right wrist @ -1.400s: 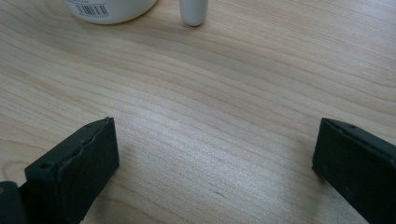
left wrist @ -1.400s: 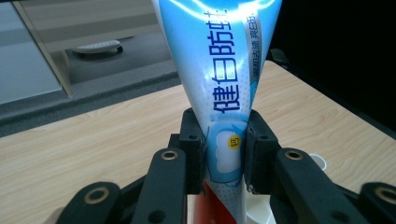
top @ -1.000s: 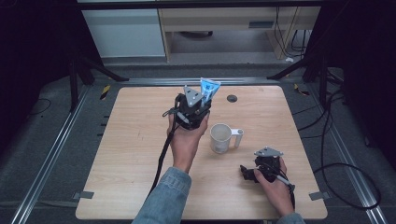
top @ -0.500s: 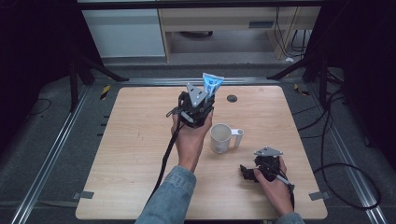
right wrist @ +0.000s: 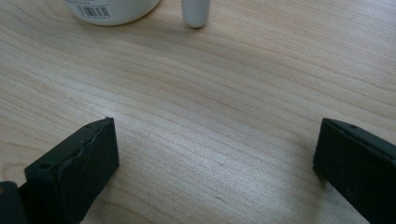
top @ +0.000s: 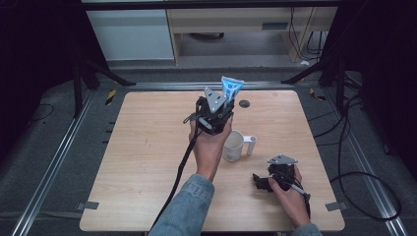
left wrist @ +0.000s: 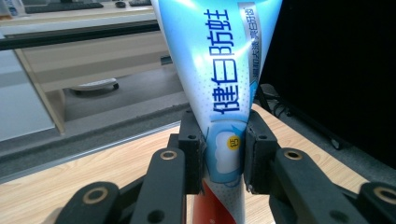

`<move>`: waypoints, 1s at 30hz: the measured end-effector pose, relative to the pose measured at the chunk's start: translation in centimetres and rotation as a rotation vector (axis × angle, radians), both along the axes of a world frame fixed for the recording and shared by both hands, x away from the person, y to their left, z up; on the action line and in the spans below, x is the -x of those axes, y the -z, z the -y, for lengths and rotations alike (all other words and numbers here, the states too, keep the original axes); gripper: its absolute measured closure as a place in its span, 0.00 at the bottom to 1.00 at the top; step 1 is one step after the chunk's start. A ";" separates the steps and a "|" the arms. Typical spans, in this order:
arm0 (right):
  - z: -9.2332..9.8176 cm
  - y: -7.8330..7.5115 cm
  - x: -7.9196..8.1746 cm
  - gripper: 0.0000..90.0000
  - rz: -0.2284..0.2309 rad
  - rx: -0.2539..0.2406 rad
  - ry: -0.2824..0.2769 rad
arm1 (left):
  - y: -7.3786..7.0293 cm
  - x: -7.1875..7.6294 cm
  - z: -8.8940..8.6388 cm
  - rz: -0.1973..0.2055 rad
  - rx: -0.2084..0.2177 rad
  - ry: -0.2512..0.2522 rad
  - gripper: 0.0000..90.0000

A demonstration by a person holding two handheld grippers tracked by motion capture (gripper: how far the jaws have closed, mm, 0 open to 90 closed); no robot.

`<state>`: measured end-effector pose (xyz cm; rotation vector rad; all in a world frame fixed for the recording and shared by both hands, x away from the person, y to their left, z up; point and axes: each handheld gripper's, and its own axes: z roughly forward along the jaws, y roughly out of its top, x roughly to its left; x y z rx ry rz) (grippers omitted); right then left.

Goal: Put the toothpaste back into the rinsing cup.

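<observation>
At the lower right of the high view the right gripper (top: 263,181) rested on the wooden surface (top: 137,162) with its 2 jaws spread wide and empty, near the white mug (top: 234,146), while farther up, at centre, the left gripper (left wrist: 223,151) clamped the blue toothpaste tube (left wrist: 224,70) upright.

Wooden bench (top: 147,147) on grey floor (top: 49,162), metal rails (top: 54,162) either side. Pale cabinet (top: 130,34) and open wooden shelf unit (top: 231,24) behind. Black cables (top: 364,147) at right; surroundings dark.
</observation>
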<state>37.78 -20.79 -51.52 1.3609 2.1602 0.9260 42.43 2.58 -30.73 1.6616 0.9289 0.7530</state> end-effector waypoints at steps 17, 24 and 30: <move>0.2 0.0 -0.1 0.00 0.002 0.013 -0.022 | -0.7 -0.5 1.2 0.057 0.039 0.004 0.81; 0.2 0.1 -0.2 0.01 0.004 0.013 -0.022 | 0.5 -0.5 1.5 0.061 0.047 0.006 0.81; 0.2 0.0 -0.1 0.01 0.002 0.012 -0.017 | 1.9 -0.3 2.0 0.054 0.075 -0.003 0.81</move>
